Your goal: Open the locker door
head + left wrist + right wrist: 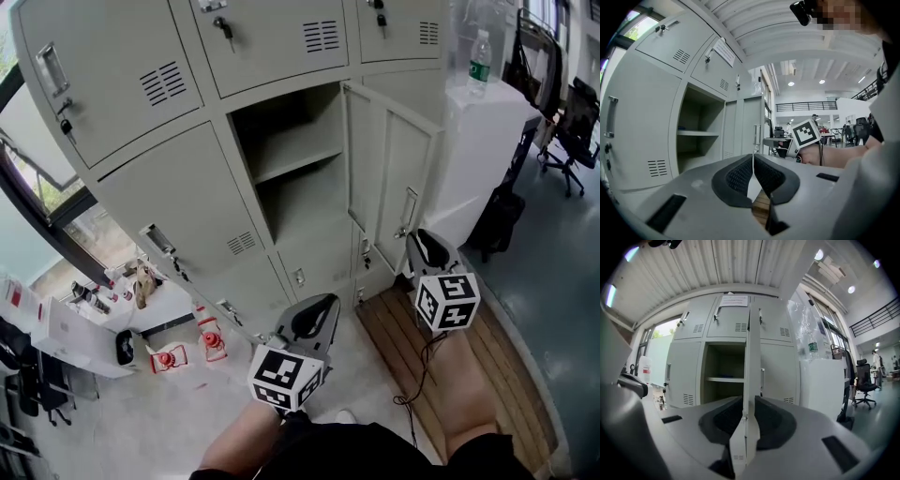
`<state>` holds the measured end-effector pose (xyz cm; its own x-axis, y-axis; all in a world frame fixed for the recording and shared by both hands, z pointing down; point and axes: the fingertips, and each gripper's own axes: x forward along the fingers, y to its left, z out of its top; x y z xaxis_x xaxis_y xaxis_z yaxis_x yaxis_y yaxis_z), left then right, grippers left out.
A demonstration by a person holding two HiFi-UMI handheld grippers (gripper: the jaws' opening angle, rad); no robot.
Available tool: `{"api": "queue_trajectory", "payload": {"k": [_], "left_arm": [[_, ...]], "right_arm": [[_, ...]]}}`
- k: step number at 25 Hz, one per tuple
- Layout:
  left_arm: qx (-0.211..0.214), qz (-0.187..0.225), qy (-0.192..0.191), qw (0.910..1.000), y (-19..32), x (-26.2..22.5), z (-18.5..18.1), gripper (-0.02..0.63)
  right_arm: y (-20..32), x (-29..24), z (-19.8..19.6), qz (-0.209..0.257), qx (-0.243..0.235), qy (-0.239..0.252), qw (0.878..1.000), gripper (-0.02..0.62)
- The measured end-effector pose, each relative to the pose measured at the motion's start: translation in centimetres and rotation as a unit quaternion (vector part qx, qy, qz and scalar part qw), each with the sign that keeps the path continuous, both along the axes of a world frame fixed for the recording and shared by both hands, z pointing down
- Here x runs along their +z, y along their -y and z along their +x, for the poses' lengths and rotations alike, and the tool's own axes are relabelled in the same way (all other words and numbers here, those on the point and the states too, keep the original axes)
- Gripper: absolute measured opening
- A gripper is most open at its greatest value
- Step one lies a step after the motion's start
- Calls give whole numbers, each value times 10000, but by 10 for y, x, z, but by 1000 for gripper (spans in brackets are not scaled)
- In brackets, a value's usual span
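The grey locker bank (178, 187) has one middle door (392, 173) swung open, edge-on toward me, showing an empty compartment (295, 159) with a shelf. My right gripper (419, 239) is shut on that door's free edge near its handle (409, 212). In the right gripper view the door edge (751, 357) runs straight up between the pads of the right gripper (745, 416). My left gripper (322, 305) hangs lower left, away from the lockers, shut and empty. In the left gripper view the left gripper (753, 157) has its pads touching, with the open compartment (696, 136) beyond.
A white cabinet (492, 131) with a water bottle (479, 61) stands right of the lockers, a black bag (497, 220) at its foot. A wooden pallet (441, 366) lies under my right arm. Red items (211, 342) and boxes sit on the floor at left. Office chairs (572, 131) stand far right.
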<state>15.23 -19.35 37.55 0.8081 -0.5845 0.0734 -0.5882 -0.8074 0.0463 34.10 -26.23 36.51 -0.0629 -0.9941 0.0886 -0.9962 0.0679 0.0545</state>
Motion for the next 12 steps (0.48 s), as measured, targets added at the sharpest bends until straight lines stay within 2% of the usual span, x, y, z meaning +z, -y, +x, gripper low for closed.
{"api": "queue_trajectory", "payload": {"k": [5, 12], "left_arm": [[-425, -78, -8, 9991, -15, 6, -29, 23], [-881, -128, -22, 9960, -30, 12, -82, 23]], "right_arm": [[-11, -1, -38, 34, -453, -58, 9990, 54], [-27, 10, -129, -111, -1373, -126, 9904, 54]]}}
